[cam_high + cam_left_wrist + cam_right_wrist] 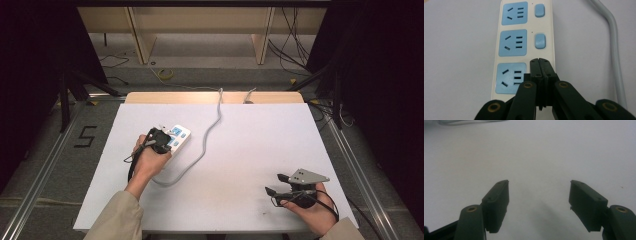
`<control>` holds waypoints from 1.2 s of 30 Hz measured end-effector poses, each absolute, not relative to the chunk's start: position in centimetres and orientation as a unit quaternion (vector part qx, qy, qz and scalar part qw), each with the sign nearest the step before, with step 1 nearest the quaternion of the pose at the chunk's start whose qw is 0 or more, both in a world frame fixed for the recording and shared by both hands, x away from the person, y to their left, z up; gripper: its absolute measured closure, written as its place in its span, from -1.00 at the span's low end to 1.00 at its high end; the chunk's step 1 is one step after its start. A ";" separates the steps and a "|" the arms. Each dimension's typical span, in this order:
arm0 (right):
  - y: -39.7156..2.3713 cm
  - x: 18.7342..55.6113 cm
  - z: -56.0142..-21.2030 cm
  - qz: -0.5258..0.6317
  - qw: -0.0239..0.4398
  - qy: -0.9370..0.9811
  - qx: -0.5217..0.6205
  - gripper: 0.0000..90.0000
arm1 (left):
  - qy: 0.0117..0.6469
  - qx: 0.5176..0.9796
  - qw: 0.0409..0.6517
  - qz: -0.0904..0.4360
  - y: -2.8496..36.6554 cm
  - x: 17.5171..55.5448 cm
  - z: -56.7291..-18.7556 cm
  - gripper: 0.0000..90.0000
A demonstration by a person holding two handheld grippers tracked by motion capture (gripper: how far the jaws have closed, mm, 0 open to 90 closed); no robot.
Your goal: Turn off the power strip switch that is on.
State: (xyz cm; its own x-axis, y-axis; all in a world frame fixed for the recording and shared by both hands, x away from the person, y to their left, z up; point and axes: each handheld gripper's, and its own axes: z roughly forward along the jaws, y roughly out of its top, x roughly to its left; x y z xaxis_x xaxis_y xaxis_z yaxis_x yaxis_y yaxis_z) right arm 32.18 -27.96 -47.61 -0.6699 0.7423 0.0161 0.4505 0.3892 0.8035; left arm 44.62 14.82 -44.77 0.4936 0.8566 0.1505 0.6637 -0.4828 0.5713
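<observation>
A power strip (pixel 176 138) lies on the table (pixel 250 150), left of centre. Its cable (pixel 210 131) leaves the near end, loops rightward, then runs back over the table's far edge. The left hand-held gripper (pixel 161 140) sits over the strip's near end; in the left gripper view its closed jaws rest at the strip's switch side, beside the nearest socket (pixel 511 78), with two further sockets and two switches (pixel 540 41) beyond. The right hand-held gripper (pixel 277 184) lies near the table's front right corner, well apart from the strip, jaws apart over bare table.
</observation>
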 end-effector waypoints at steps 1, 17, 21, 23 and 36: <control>-28.0 32.2 -47.6 0.414 0.176 0.815 0.366 -0.25 | 0.456 0.834 0.227 0.214 14.8 44.6 -44.8 0.99; -28.0 32.2 -47.6 0.415 0.176 0.814 0.367 -0.26 | 0.456 0.824 0.253 0.223 15.1 44.1 -44.0 0.88; -28.1 32.2 -47.5 0.415 0.178 0.813 0.367 -0.26 | 0.452 0.824 0.256 0.226 15.1 43.9 -43.7 0.86; -28.1 32.2 -47.5 0.415 0.178 0.813 0.367 -0.26 | 0.450 0.825 0.257 0.225 15.1 43.7 -43.6 0.83; -28.1 32.1 -47.5 0.415 0.178 0.815 0.364 -0.26 | 0.446 0.820 0.291 0.210 15.6 42.7 -42.9 0.34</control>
State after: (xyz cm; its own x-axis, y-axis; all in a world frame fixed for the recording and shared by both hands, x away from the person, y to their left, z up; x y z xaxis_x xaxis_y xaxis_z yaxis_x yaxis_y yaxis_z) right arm 32.15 -28.14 -47.52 -0.6710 0.7413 0.0118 0.4459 0.3909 0.8052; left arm 42.74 15.58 -42.95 0.5135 0.8538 0.0857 0.6091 -0.4330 0.6644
